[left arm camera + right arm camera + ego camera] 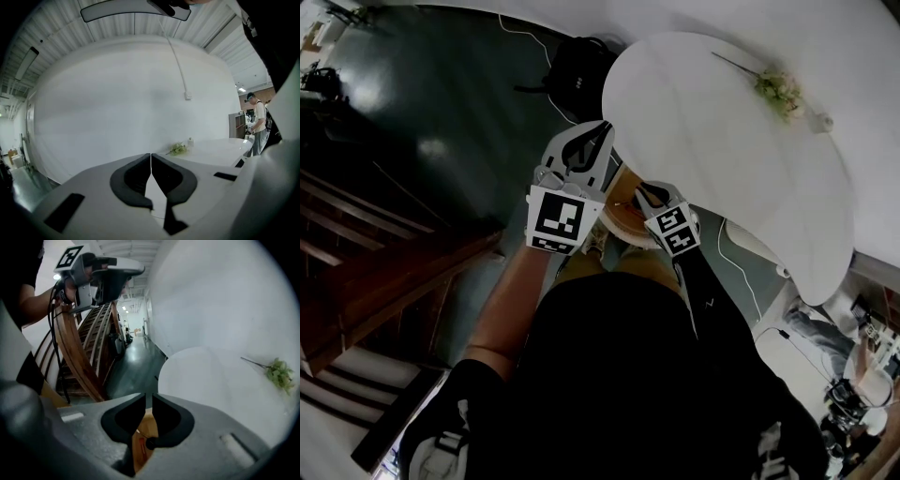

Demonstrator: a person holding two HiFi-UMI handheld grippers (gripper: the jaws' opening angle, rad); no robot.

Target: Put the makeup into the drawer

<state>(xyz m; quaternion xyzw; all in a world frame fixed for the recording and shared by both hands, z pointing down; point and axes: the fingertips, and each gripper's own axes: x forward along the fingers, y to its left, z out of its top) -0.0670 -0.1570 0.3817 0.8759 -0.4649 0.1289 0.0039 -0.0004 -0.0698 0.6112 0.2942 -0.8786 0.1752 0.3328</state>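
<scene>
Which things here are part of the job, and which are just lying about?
Job: wooden drawer, red stick lying in it (likely makeup), right gripper above it.
Lying about: flowers, small bottle, black bag.

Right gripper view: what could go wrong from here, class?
1. The right gripper hangs over the open drawer, close beside the table. Lifting it carelessly could knock the table's edge.
2. A red item lies in the drawer below the jaws. Dipping lower might crush it.
</scene>
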